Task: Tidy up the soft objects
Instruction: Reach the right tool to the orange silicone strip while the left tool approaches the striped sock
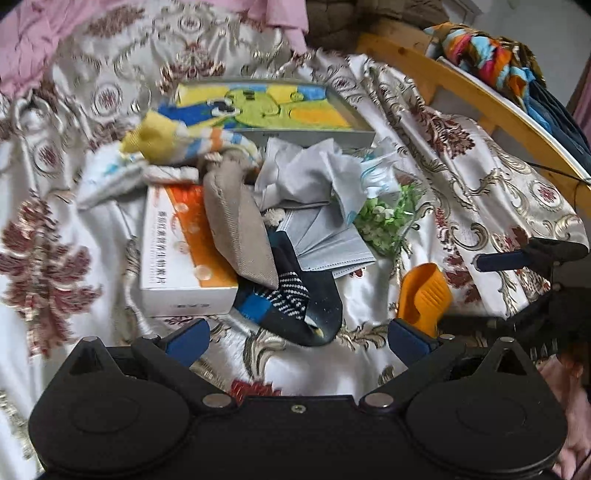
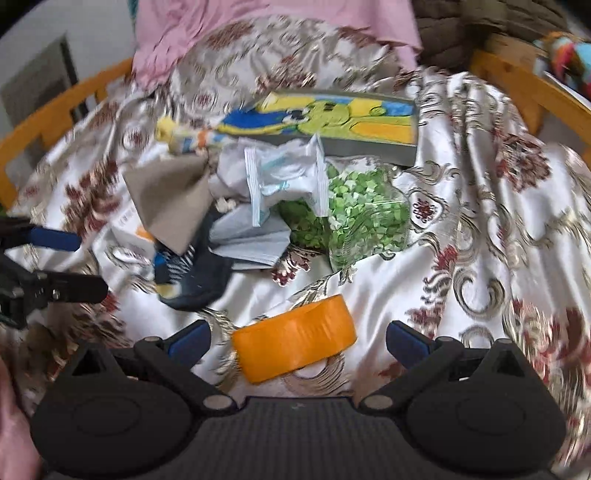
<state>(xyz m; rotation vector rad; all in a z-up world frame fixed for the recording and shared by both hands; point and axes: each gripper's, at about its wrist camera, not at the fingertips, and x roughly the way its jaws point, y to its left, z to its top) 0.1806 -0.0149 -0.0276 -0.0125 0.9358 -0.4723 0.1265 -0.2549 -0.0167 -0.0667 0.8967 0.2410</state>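
Note:
A heap of soft things lies on the patterned bedspread (image 1: 461, 206): a dark blue dotted sock (image 1: 295, 302), a beige cloth (image 1: 240, 229), a yellow striped sock (image 1: 177, 142), grey face masks (image 1: 325, 240) and crumpled white tissue (image 1: 306, 173). My left gripper (image 1: 299, 339) is open just short of the dark sock, holding nothing. My right gripper (image 2: 297, 341) is open too, with an orange ribbed piece (image 2: 295, 339) lying on the cloth between its wide-spread fingers. The dark sock (image 2: 192, 284) sits to its front left.
A white and orange box (image 1: 184, 254) lies under the beige cloth. A flat box with a cartoon lid (image 1: 273, 107) sits behind the heap, and a bag of green bits (image 2: 362, 218) to the right. Wooden bed rails (image 2: 55, 110) edge both sides. A pink cloth (image 2: 258, 29) lies at the back.

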